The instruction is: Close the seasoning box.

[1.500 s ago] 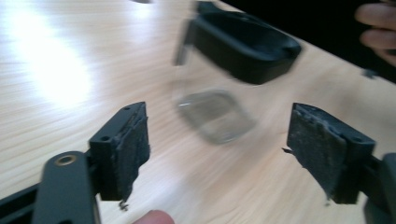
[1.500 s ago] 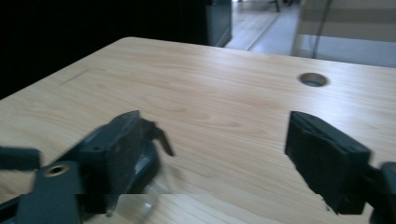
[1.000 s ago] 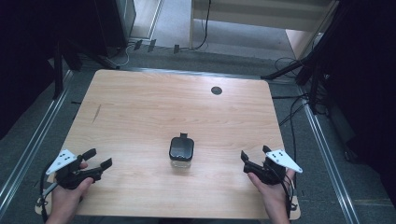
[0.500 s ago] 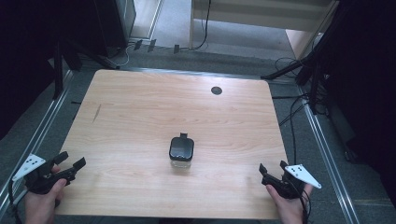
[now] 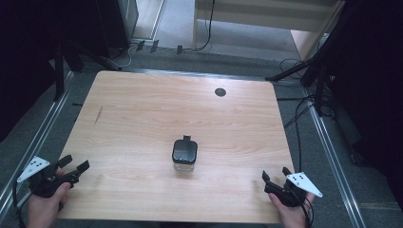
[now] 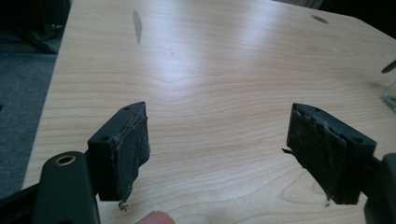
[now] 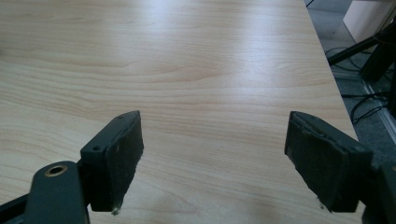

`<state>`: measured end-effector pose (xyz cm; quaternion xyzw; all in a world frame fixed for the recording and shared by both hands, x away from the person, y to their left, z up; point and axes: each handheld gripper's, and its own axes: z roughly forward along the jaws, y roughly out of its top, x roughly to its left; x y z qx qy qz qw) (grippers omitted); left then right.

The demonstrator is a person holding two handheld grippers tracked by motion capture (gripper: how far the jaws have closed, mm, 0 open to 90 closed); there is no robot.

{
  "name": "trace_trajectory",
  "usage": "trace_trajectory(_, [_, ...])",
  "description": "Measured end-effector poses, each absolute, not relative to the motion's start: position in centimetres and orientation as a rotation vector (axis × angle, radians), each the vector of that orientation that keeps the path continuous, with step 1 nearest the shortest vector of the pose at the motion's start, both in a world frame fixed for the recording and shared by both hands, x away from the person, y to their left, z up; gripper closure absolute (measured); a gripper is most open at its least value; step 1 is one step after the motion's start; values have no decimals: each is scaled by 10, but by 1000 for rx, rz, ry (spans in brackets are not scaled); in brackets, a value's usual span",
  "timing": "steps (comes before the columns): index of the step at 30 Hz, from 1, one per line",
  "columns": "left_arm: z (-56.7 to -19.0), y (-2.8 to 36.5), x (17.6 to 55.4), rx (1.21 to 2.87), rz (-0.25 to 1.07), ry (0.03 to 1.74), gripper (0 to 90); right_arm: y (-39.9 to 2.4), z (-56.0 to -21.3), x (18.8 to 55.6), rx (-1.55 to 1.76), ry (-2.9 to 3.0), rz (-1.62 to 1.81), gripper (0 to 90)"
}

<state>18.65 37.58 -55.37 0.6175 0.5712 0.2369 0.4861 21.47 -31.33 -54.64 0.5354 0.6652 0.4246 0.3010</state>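
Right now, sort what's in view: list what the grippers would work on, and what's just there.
Likely for the job:
glass jar with black lid
left gripper, jaws apart
right gripper, jaws apart

Just there:
table
grommet hole
floor cables

And there's the small clear glass jar [image 5: 184, 155] with a black lid, standing upright on the wooden table [image 5: 142, 109]. It sits a little toward the near edge from the table's middle, well short of the round dark grommet hole [image 5: 220, 91] near the far edge. A small black tab sticks out from the lid's far side. Nothing touches the jar, bare wood all round.
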Motion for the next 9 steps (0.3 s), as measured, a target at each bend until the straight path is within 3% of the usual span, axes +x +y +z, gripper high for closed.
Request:
trace_trajectory(5, [-554,378,186,1478,572,1400,241,-312,-546,215,1409,1779,1115,206])
trace_trajectory(9, [-553,374,186,1490,629,1412,314,-312,-546,215,1409,1781,1107,258])
